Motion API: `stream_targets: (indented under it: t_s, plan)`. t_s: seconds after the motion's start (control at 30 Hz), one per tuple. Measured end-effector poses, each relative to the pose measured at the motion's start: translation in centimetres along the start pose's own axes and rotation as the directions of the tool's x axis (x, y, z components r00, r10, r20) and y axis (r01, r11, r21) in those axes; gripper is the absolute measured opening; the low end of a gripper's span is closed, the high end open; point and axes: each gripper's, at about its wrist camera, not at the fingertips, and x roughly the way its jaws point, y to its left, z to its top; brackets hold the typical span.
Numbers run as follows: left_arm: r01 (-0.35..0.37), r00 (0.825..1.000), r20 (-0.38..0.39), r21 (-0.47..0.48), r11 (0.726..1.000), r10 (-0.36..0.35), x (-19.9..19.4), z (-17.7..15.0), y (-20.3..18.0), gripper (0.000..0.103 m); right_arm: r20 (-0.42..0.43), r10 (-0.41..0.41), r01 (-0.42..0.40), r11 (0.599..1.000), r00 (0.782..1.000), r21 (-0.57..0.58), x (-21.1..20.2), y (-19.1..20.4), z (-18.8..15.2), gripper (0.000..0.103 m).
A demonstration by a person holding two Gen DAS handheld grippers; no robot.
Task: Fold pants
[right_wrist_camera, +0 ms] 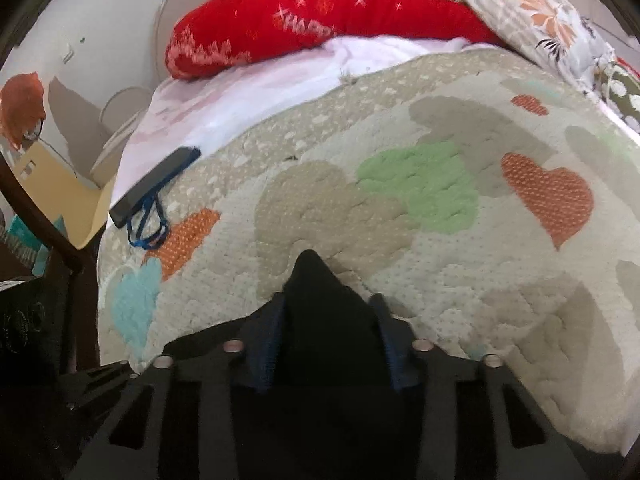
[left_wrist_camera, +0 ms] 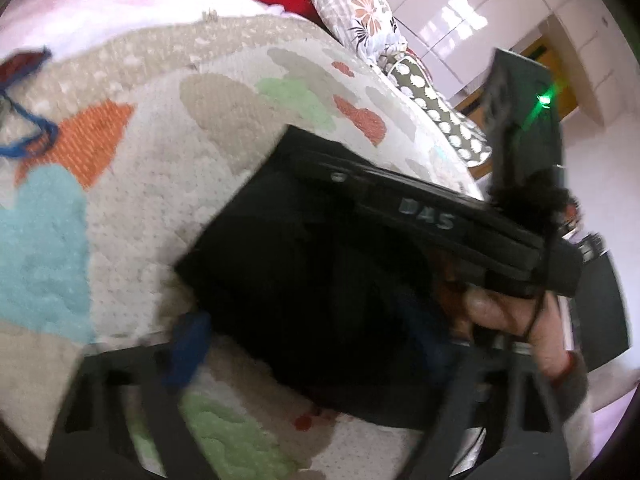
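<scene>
The black pants (left_wrist_camera: 304,280) hang as a dark mass over a patterned heart blanket (left_wrist_camera: 160,184) on the bed. In the left wrist view the other gripper's black body marked "DAS" (left_wrist_camera: 432,220) crosses above the cloth, held by a hand (left_wrist_camera: 512,312). My left gripper (left_wrist_camera: 320,340) has one blue finger (left_wrist_camera: 188,348) beside the cloth; the other finger is hidden behind the pants. In the right wrist view my right gripper (right_wrist_camera: 328,320) is shut on a black fold of the pants (right_wrist_camera: 316,304) between its blue fingers (right_wrist_camera: 268,344), above the blanket (right_wrist_camera: 400,208).
A black phone with a blue strap (right_wrist_camera: 154,186) lies at the blanket's far left edge. A red pillow (right_wrist_camera: 312,20) and a floral pillow (right_wrist_camera: 532,12) lie at the head of the bed. White wardrobe doors (left_wrist_camera: 460,8) stand to the right.
</scene>
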Motion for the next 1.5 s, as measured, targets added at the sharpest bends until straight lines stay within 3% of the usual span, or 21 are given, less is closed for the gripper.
stream_targets:
  t_s: [0.03,0.07,0.2,0.37,0.47,0.53,0.67,0.77,0.8,0.83,0.9,0.97,1.07,1.1,1.2,1.3,1.4,1.5]
  plan:
    - [-0.025,1.000,0.005,0.020,0.999,0.025,-0.3,0.0,-0.3,0.032,0.017,0.000,0.000,1.000,1.000,0.005,-0.5,0.0,0.0,0.029]
    - [-0.045,0.999,0.009,0.040,0.998,0.044,-0.6,0.0,-0.6,0.024,0.038,0.002,-0.003,1.000,0.999,0.014,-1.3,-0.1,-0.1,0.027]
    - [-0.012,0.998,0.066,0.118,0.993,0.004,-3.1,0.1,-2.9,0.020,0.151,0.042,-0.051,0.997,0.988,0.056,-5.5,-0.6,-0.5,0.024]
    - [0.077,0.987,0.112,0.325,0.943,-0.119,-6.3,-0.6,-9.6,0.020,0.313,0.085,-0.130,0.983,0.946,0.126,-12.9,-2.9,-2.5,0.023]
    - [0.153,0.977,0.069,0.427,0.891,-0.201,-6.3,-1.7,-13.4,0.020,0.406,0.066,-0.158,0.968,0.911,0.197,-17.9,-5.3,-5.7,0.023]
    - [0.193,0.973,0.016,0.493,0.848,-0.231,-5.0,-2.9,-16.0,0.020,0.436,0.008,-0.134,0.956,0.900,0.260,-20.7,-7.0,-9.0,0.023]
    - [0.257,0.965,-0.097,0.563,0.785,-0.246,-0.9,-5.8,-19.3,0.020,0.399,-0.114,-0.069,0.907,0.910,0.415,-22.7,-10.0,-15.2,0.024]
    - [0.346,0.937,-0.255,0.584,0.734,-0.239,2.4,-8.0,-21.0,0.028,0.312,-0.281,0.055,0.816,0.908,0.576,-22.8,-12.1,-19.7,0.040]
    - [0.360,0.930,-0.286,0.595,0.718,-0.230,2.7,-8.5,-21.5,0.041,0.296,-0.313,0.069,0.783,0.902,0.619,-23.2,-12.6,-20.8,0.046]
    - [0.383,0.920,-0.319,0.610,0.694,-0.227,2.6,-9.0,-21.8,0.055,0.296,-0.325,0.063,0.762,0.899,0.645,-23.5,-12.8,-21.6,0.058]
    - [0.428,0.901,-0.351,0.628,0.650,-0.255,1.2,-9.1,-22.0,0.064,0.319,-0.335,0.026,0.725,0.886,0.688,-24.8,-13.1,-23.3,0.062]
    - [0.436,0.899,-0.333,0.642,0.631,-0.283,-0.6,-7.9,-21.5,0.071,0.347,-0.341,-0.001,0.713,0.874,0.702,-26.1,-12.9,-24.3,0.069]
    - [0.379,0.924,-0.235,0.652,0.656,-0.301,-3.1,-4.9,-19.9,0.079,0.381,-0.328,-0.041,0.709,0.864,0.704,-27.4,-12.3,-25.5,0.084]
    - [0.341,0.937,-0.186,0.663,0.666,-0.295,-3.5,-3.7,-19.1,0.084,0.385,-0.321,-0.051,0.708,0.865,0.704,-27.6,-12.1,-25.7,0.084]
    - [0.239,0.966,-0.097,0.685,0.688,-0.239,-3.4,-1.8,-17.5,0.084,0.392,-0.289,-0.083,0.704,0.873,0.705,-27.6,-11.6,-26.0,0.086]
    - [0.229,0.971,-0.102,0.644,0.730,-0.214,-1.4,0.0,-16.1,0.084,0.348,-0.275,-0.060,0.702,0.896,0.710,-26.4,-11.5,-25.9,0.086]
    - [0.184,0.982,-0.085,0.652,0.735,-0.170,0.3,0.2,-16.1,0.084,0.276,-0.262,-0.014,0.701,0.925,0.713,-24.4,-11.8,-25.3,0.086]
    - [0.105,0.994,-0.083,0.666,0.739,-0.066,3.5,0.2,-16.7,0.084,0.242,-0.226,-0.013,0.705,0.944,0.709,-22.8,-11.3,-25.1,0.085]
